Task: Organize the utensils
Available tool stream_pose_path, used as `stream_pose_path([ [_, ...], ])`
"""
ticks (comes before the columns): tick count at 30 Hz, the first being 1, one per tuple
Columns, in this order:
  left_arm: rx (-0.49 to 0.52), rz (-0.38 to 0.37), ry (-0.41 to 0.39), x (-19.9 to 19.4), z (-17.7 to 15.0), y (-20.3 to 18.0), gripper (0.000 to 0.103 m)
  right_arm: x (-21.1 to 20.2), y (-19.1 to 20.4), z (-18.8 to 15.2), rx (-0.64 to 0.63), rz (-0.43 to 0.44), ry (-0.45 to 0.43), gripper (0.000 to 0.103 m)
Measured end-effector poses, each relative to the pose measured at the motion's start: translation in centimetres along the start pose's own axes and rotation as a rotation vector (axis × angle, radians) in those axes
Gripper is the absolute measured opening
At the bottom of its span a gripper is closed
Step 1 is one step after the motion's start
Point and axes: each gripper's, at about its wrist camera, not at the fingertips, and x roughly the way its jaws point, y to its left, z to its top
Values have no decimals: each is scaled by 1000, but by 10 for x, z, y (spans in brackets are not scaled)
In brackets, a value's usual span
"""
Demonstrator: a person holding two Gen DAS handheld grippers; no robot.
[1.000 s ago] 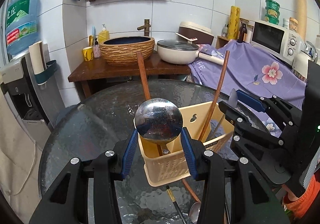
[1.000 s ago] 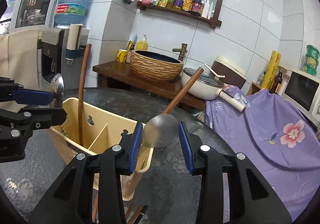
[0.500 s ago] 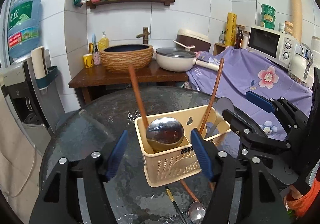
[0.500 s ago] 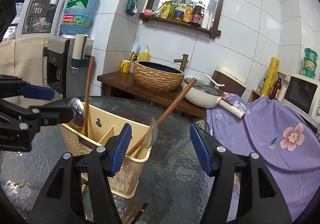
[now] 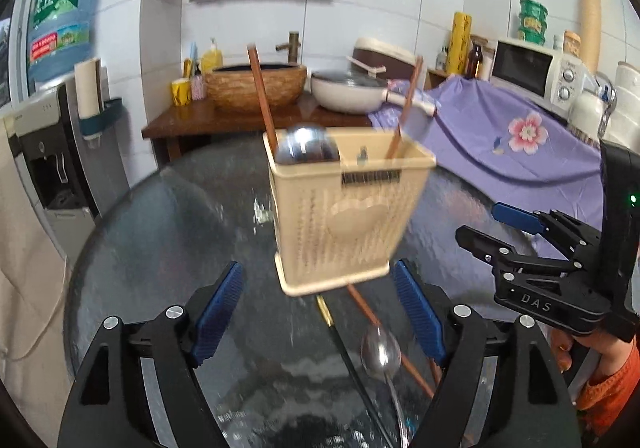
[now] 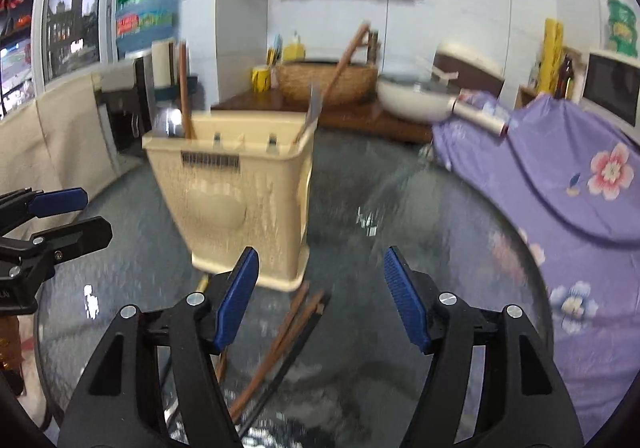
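Note:
A beige utensil basket (image 5: 344,208) (image 6: 244,200) stands on the round glass table (image 5: 160,232). A steel ladle (image 5: 306,149) and two wooden-handled utensils (image 5: 260,92) stand in it. A metal spoon (image 5: 380,348), wooden chopsticks (image 6: 280,340) and a black chopstick (image 5: 352,356) lie on the glass in front of the basket. My left gripper (image 5: 320,316) is open and empty, near the basket's front. My right gripper (image 6: 320,296) is open and empty, above the chopsticks.
A purple flowered cloth (image 5: 520,144) covers the counter on the right, with a microwave (image 5: 532,68) behind. A wooden stand with a woven basin (image 5: 256,84) and a white pan (image 5: 348,92) lies beyond the table. A water dispenser (image 5: 52,152) stands at left.
Both grippers let go of their ladles, which now stand in the basket. Both grippers opened wide and drew back and down from the basket.

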Motion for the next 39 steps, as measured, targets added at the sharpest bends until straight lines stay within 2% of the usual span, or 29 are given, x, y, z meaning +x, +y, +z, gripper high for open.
stream_pose_path([
  [3,26,9,68,11,-23,-7,74,13,5,-24,-16,-10,90,65],
  [7,20,-18,131,22,-47,-12,74,26,-1,-48,74,40,189,64],
  [11,11,-18,159,27,-61,-14,72,34,-10,-61,138,43,240,56],
  [19,-5,-18,195,36,-75,-14,69,42,-9,-67,136,50,281,51],
  [23,-6,-23,195,37,-73,-15,65,50,-11,-61,182,84,294,44],
  [28,-1,-30,200,41,-72,-22,64,58,-1,-52,180,109,311,35],
  [31,-2,-34,203,43,-72,-24,64,67,2,-49,172,90,326,32],
  [37,-2,-32,203,45,-71,-24,64,78,-1,-44,176,73,336,18],
  [39,-4,-30,205,46,-70,-22,64,81,-1,-42,169,65,336,17],
])
